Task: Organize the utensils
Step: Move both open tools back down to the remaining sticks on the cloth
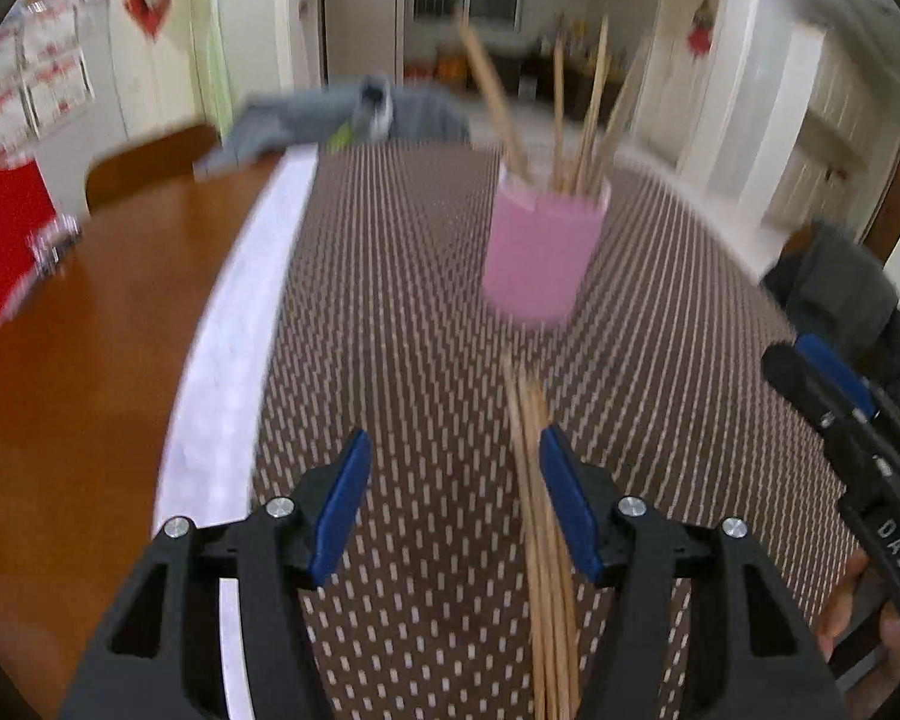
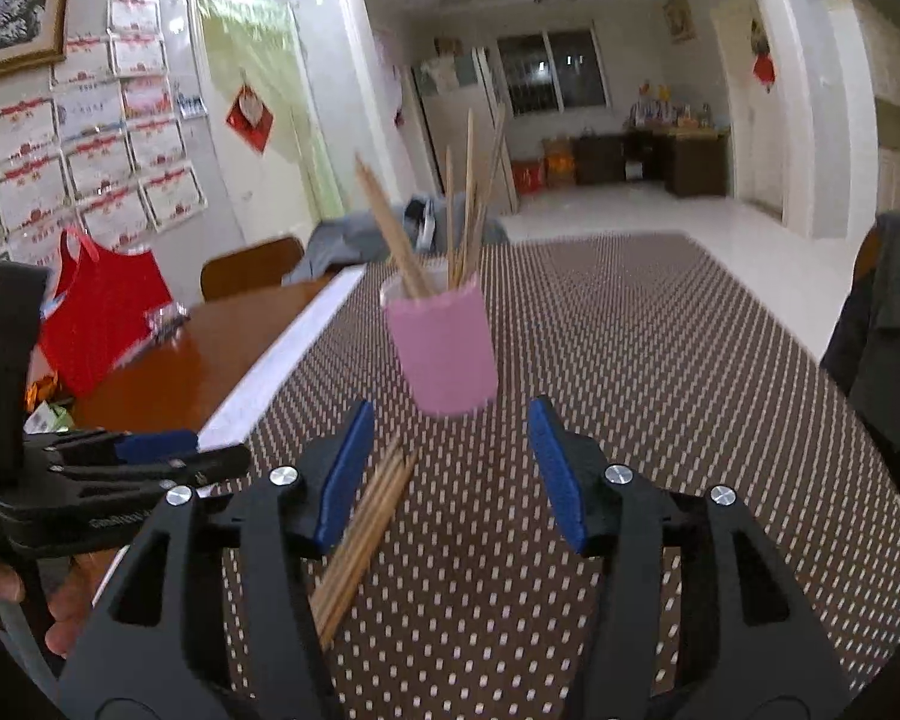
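A pink cup (image 1: 543,255) stands on the patterned table mat (image 1: 402,312) and holds several wooden chopsticks (image 1: 570,120). A bundle of loose chopsticks (image 1: 540,516) lies flat on the mat in front of the cup. My left gripper (image 1: 455,498) is open above the mat, with the bundle near its right finger. My right gripper (image 2: 450,474) is open, the same bundle (image 2: 366,534) beside its left finger and the cup (image 2: 444,348) just ahead. Each gripper shows at the edge of the other's view: the right one (image 1: 834,408) and the left one (image 2: 150,456).
Brown wooden table top (image 1: 90,330) lies left of the mat. A red bag (image 2: 102,312) and a wooden chair back (image 2: 252,267) stand at the left. Grey cloth (image 1: 342,114) lies at the table's far end. A dark jacket (image 2: 888,324) hangs at the right.
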Available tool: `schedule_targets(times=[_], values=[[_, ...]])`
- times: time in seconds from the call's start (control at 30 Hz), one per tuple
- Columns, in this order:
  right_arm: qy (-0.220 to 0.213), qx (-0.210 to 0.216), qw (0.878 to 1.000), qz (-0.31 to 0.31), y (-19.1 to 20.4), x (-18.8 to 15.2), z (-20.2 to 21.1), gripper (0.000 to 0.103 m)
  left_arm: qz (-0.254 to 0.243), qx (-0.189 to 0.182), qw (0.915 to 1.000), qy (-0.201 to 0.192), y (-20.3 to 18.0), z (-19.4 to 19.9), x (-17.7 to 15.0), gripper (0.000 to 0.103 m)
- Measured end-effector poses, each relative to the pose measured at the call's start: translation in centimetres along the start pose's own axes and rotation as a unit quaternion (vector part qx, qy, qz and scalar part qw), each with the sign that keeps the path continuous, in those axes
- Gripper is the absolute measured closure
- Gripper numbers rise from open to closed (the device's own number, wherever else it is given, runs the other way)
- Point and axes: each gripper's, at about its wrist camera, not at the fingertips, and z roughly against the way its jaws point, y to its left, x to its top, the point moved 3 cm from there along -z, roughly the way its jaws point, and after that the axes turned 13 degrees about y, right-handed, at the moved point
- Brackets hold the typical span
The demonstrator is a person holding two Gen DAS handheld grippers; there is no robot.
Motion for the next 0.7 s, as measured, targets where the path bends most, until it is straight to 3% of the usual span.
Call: schedule_targets(times=[0.1, 0.17, 0.43, 0.7], values=[[0.032, 0.009, 0.999, -0.005, -0.1, -1.3, -1.0, 0.049, 0.001, -0.02, 0.9985, 0.051, -0.2, -2.1, -1.1, 0.045], [0.056, 0.019, 0.998, -0.012, -0.2, -2.0, -1.6, 0.049, 0.002, -0.027, 0.9975, 0.065, -0.4, -2.8, -1.6, 0.045], [0.118, 0.048, 0.992, -0.027, -0.1, -3.9, -3.3, 0.048, 0.004, -0.014, 0.9952, 0.096, -0.3, -5.1, -2.5, 0.045], [0.134, 0.054, 0.989, -0.034, -0.2, -4.2, -3.6, 0.048, -0.001, 0.007, 0.9937, 0.112, -0.7, -6.5, -2.2, 0.045]])
